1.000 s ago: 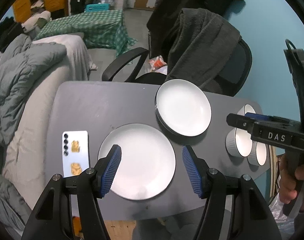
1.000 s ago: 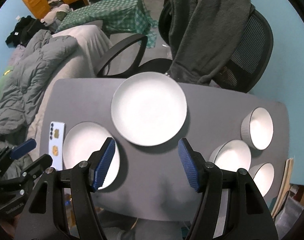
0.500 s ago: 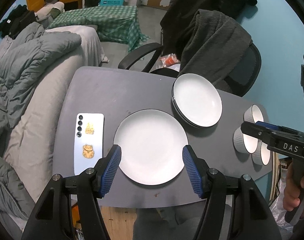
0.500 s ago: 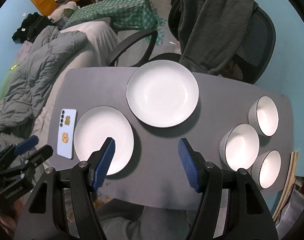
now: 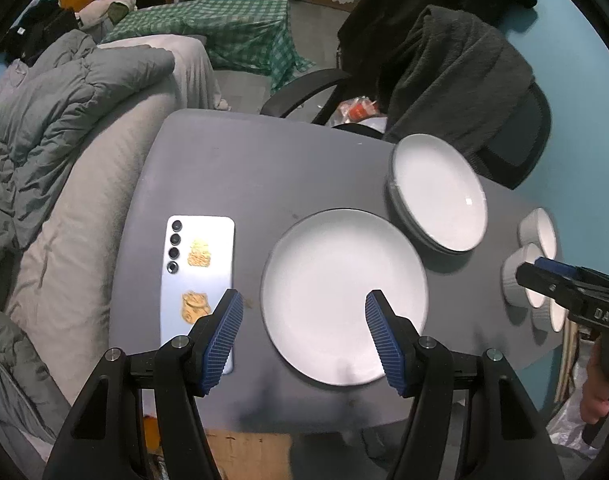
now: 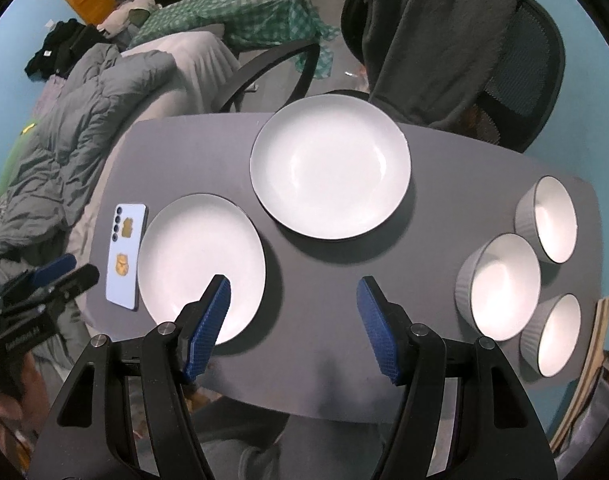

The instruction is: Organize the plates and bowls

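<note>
A single white plate [image 5: 344,292] [image 6: 200,264] lies near the front of the grey table [image 5: 232,176]. A stack of white plates [image 5: 438,192] [image 6: 330,166] sits behind it to the right. Three white ribbed bowls [image 6: 504,286] stand at the table's right end, partly hidden in the left wrist view [image 5: 538,232]. My left gripper [image 5: 304,332] is open and empty above the single plate's front edge. My right gripper [image 6: 292,320] is open and empty above the bare table between the single plate and the bowls.
A light blue phone [image 5: 198,276] [image 6: 125,256] lies left of the single plate. A black office chair with dark clothing over it [image 6: 444,48] stands behind the table. A bed with grey bedding [image 5: 64,128] runs along the left side.
Both grippers have moved back and up from the table, so more of it shows. The left view has shifted left and the phone is now fully in view. Both stay open.
</note>
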A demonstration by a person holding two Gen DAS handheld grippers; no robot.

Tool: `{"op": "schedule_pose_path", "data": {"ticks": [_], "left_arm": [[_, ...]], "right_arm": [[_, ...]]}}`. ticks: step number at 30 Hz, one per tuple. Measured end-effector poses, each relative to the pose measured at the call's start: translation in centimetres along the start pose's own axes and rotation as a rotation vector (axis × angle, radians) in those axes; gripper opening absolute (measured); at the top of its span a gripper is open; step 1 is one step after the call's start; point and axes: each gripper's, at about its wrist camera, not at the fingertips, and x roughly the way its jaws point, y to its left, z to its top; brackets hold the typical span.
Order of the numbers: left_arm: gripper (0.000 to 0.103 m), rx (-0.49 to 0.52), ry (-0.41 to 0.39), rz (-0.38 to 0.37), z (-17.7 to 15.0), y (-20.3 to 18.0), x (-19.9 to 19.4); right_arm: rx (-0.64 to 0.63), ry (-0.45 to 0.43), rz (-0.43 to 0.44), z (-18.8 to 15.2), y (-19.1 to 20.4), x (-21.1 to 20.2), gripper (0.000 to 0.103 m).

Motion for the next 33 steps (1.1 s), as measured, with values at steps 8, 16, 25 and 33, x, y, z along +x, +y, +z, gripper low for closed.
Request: {"op": "schedule_pose_path", "data": {"ticks": [8,16,25,33], "left_arm": [[0.065,0.025,0.029,0.015,0.8,0.9,3.7],[0.065,0.049,0.086,0.002,0.5,0.9,6.8],[0.065,0.042,0.132,-0.03,0.7,0.8,8.8],[0.059,0.025,0.162,-0.056,0.9,1.1,10.0]], "right_arm": [[0.015,0.032,0.046,0.0,-0.1,3.7,0.065],[0.041,0.088,0.082,-0.1,-0.5,7.5,0.065],[0.053,0.154,0.111,0.1,-0.3,10.6,0.065],[0.025,0.169,0.119,-0.4,0.1,11.6,0.065]]}}
